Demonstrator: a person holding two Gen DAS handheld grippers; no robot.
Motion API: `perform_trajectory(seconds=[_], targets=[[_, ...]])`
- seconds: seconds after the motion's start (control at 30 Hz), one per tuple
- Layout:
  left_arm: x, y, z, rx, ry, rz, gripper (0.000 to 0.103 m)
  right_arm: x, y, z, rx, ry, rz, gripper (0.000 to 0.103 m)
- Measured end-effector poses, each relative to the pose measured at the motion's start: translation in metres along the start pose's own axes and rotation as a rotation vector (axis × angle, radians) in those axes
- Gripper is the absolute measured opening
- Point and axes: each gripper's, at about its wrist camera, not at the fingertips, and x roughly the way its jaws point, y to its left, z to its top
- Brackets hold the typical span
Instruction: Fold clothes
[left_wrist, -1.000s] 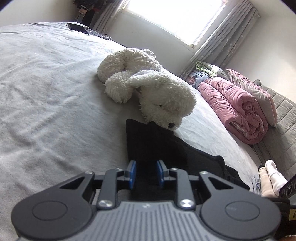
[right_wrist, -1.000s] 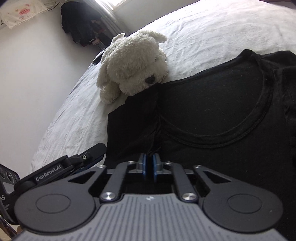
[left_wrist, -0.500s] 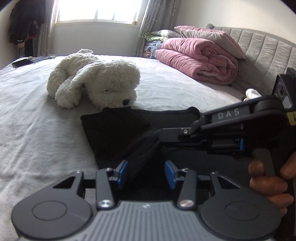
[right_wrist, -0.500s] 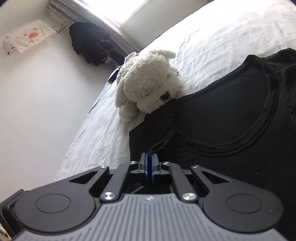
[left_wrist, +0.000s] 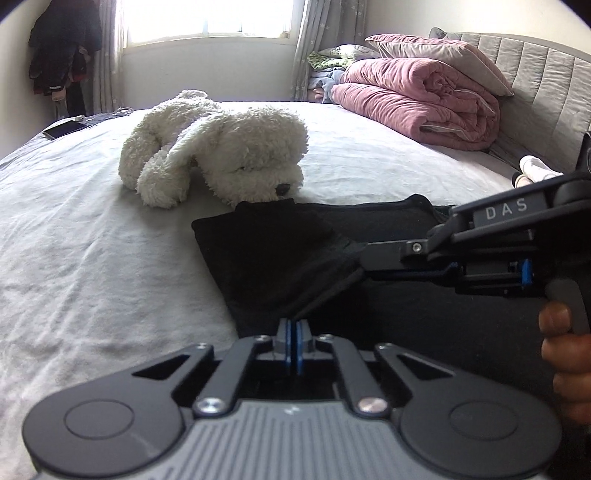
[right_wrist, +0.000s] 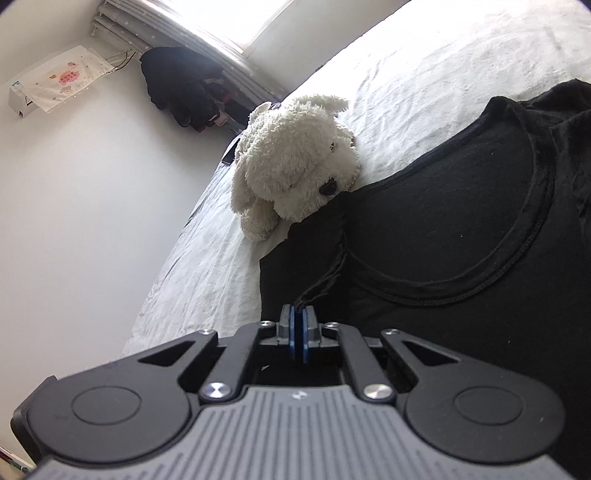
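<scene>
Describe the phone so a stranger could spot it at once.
Start at the bed, covered in a pale sheet, and go to its far left corner near the window. Past the white plush dog lies the phone: the only flat, dark, glossy slab there.

**Two low wrist views across one bed**

The left wrist camera sits low over the bed (left_wrist: 92, 240), facing the window at 12 o'clock. The right wrist camera looks close and tilted toward the wall at 9 o'clock. Both share the plush dog (left_wrist: 221, 151) (right_wrist: 295, 166) and black shirt (left_wrist: 273, 254) (right_wrist: 461, 229).
</scene>
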Motion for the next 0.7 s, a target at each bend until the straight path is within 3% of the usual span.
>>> perform_trajectory(seconds=[0.37, 0.7], targets=[[-0.009, 0.0, -0.002, 0.029, 0.013, 0.001, 0.002, 0.007, -0.003, -0.007, -0.064, 0.109, -0.035, 0.006], [-0.016, 0.003, -0.002, 0.03, 0.013, 0.004, 0.003, 0.002, 0.0, -0.012, -0.107, 0.13, -0.023, 0.006]])
